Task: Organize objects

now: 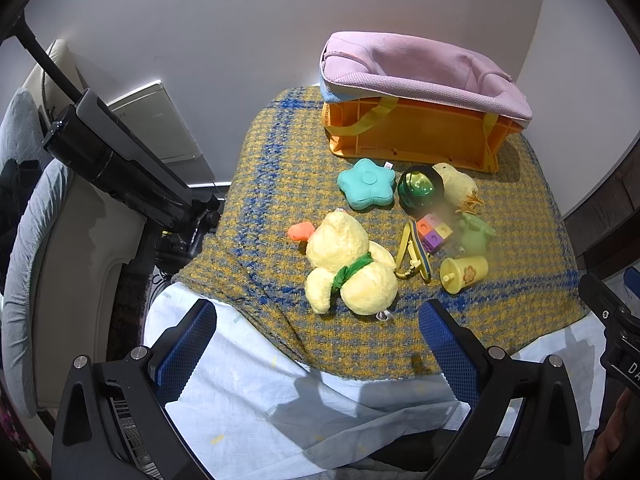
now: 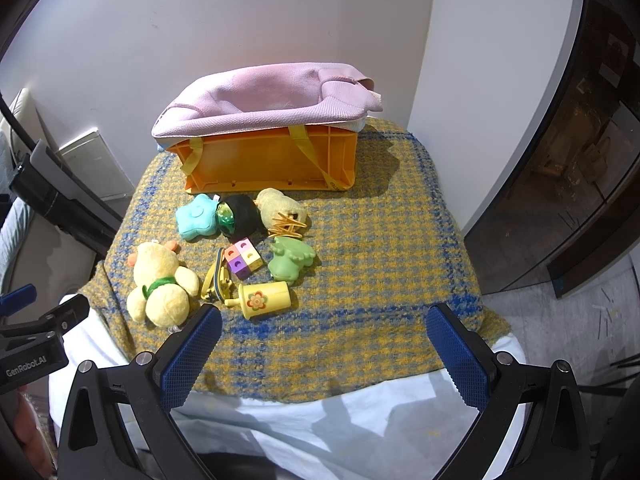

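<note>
Toys [image 2: 224, 256] clustered before basket [image 2: 272, 156] — untouched

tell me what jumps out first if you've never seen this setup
The orange crate with a pink bag draped over its top stands at the back of the checked blanket, against the wall. In front of it lies a cluster of small toys, the biggest being a yellow plush duck at the near left. Both grippers hang open and empty at the table's near edge.

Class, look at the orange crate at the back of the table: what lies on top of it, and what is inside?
A pink fabric liner is draped over the orange crate, sagging into its opening. What the crate holds cannot be seen; the liner and walls hide it.
</note>
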{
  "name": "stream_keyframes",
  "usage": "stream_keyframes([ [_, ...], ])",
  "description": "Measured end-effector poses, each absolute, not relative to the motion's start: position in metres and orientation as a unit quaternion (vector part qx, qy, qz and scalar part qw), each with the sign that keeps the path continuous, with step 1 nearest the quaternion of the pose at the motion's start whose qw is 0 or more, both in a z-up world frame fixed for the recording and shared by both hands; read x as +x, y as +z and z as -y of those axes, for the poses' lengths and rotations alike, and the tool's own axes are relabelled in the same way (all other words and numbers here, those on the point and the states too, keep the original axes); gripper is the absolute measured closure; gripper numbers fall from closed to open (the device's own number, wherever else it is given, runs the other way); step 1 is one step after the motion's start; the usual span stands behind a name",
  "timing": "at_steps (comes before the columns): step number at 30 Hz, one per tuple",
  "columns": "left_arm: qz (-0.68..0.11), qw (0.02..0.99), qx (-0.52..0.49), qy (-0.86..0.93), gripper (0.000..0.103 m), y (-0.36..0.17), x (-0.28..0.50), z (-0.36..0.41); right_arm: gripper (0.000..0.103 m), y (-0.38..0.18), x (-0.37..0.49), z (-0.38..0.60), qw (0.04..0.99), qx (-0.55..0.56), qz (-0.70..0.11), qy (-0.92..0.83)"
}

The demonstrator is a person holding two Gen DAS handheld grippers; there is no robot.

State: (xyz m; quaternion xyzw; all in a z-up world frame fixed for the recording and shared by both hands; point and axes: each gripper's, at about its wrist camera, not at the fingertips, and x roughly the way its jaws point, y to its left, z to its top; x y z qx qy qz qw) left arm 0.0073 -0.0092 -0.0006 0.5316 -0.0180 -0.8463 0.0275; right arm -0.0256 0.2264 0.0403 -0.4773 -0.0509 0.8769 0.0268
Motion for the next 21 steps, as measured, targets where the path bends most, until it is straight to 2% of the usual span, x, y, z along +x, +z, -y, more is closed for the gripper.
stream_keyframes([
  [21, 0.018, 0.032, 0.532, -0.846, 0.0, -0.0047, 0.0059, 0.011, 0.0, 0.0365, -0.026, -0.224, 0.022, -0.478, 0.052, 0.877],
])
